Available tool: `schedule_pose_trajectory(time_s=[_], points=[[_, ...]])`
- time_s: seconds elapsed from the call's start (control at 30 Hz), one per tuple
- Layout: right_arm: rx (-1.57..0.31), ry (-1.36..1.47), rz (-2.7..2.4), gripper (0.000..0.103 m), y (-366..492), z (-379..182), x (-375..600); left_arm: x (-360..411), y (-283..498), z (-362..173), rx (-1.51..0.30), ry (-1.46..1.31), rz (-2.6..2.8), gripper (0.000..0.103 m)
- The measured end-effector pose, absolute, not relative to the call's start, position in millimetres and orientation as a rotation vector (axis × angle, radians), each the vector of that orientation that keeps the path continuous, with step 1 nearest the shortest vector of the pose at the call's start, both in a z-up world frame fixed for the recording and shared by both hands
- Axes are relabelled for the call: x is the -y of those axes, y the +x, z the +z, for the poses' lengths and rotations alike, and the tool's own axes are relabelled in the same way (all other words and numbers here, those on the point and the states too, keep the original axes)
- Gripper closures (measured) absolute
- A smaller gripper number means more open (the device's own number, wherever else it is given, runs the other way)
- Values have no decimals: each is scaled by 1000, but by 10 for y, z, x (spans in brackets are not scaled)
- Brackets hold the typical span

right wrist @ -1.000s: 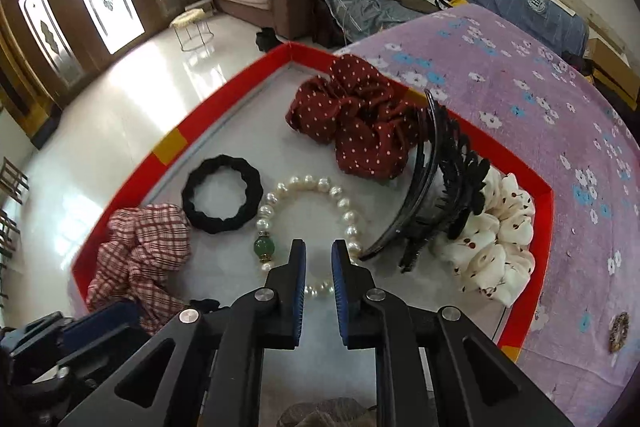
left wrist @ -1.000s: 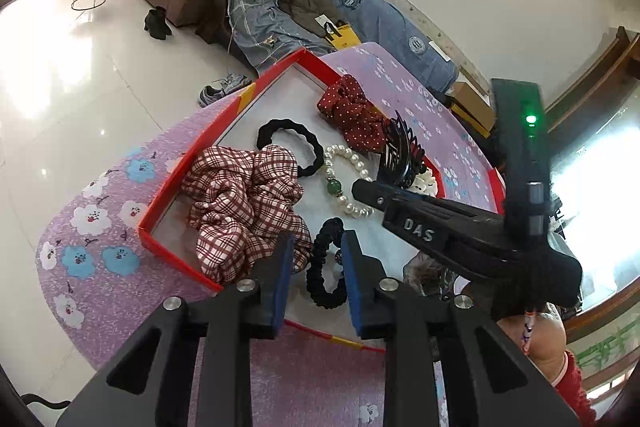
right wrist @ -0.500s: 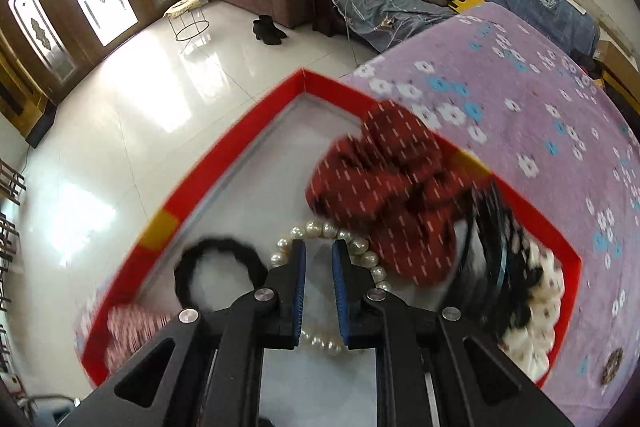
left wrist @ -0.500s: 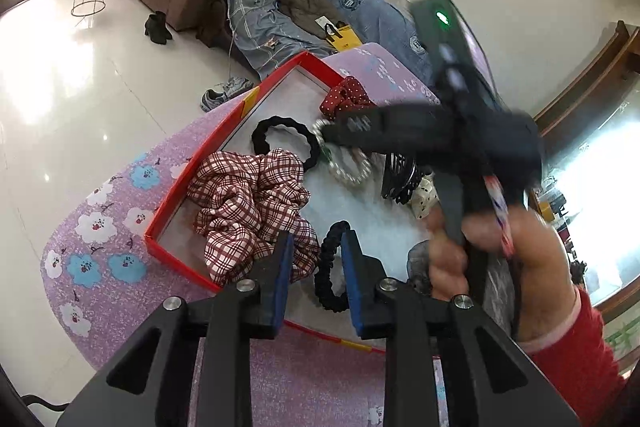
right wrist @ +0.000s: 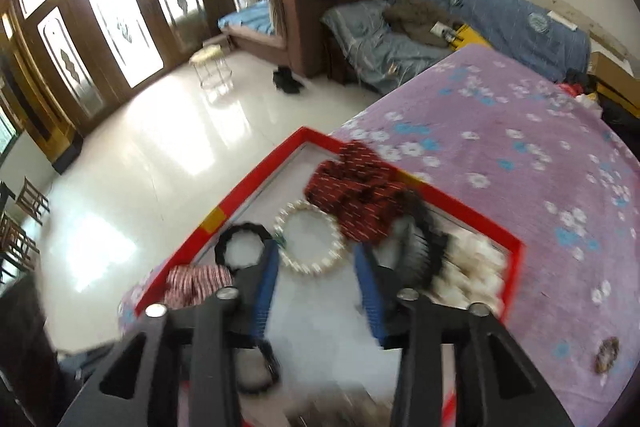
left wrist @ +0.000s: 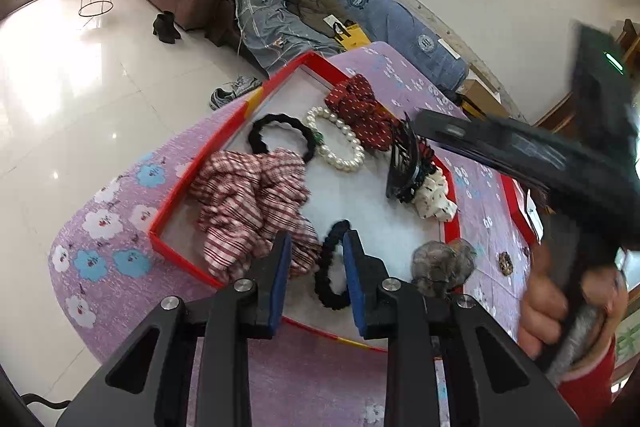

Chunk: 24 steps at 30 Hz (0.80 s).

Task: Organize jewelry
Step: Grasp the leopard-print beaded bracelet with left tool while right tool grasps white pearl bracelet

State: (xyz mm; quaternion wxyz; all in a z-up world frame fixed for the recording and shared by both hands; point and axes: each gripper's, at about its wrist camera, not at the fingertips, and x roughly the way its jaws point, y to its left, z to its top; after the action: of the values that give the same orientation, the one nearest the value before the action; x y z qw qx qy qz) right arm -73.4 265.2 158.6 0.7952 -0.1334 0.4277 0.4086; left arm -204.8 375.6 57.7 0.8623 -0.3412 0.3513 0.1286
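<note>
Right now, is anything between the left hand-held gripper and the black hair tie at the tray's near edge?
Nothing visible: the black hair tie lies between the open fingers of the left hand-held gripper; the plaid scrunchie sits beside it.

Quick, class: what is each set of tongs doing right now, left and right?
Left tongs: partly open around the black hair tie; a grip cannot be told.
Right tongs: open, just widened, holding nothing, above the pearl bracelet.

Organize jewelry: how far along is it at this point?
Mostly done: pearl bracelet, plaid scrunchie and claw clip lie in the red tray. In hand: nothing gripped; the right gripper has just been opening its jaws, empty, and the left gripper straddles a black scrunchie. Left: a small brown piece on the cloth outside the tray.
</note>
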Motion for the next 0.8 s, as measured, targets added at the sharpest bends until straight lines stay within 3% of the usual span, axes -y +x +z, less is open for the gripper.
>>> schedule_pose_trajectory(time_s=[0.2, 0.3, 0.8], points=[[-864, -265, 781, 56, -796, 1695, -1744, -3407, -1975, 697, -755, -633, 267, 58], [-873, -235, 732, 50, -741, 1688, -1294, -3183, -1910, 756, -777, -564, 267, 55], [-894, 16, 408, 44, -497, 1479, 903, -2209, -1593, 902, -827, -315, 243, 48]])
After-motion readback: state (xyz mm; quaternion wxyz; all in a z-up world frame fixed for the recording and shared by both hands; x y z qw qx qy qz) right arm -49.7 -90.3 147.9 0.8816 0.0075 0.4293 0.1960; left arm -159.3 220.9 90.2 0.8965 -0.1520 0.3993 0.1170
